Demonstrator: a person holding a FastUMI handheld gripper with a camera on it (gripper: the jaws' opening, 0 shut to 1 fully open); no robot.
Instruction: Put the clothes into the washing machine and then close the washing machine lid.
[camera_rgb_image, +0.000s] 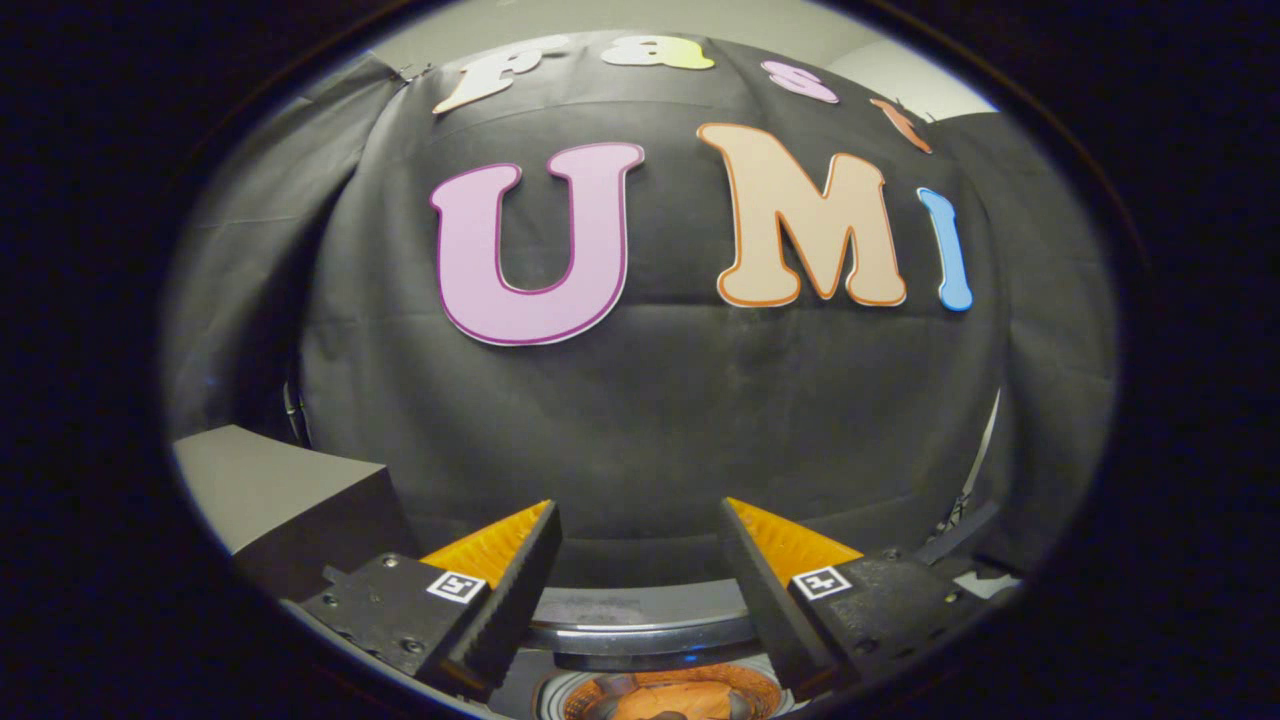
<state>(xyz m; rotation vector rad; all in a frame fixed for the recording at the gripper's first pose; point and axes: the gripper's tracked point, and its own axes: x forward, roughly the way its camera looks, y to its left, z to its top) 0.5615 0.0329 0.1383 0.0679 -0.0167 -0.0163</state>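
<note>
My gripper (638, 520) is open, its two fingers spread wide with nothing between them, pointing at the black booth wall. Below and between the fingers lies the washing machine (640, 625), seen from above by its grey top and chrome rim. Inside its round drum opening, orange clothes (672, 700) lie low under the fingers. The machine's lid cannot be made out.
A grey box-like surface (270, 490) stands left of the left finger. The black cloth wall (650, 400) hangs close beyond the washing machine. A pale strip of frame (985, 450) runs along the wall to the right of the right finger.
</note>
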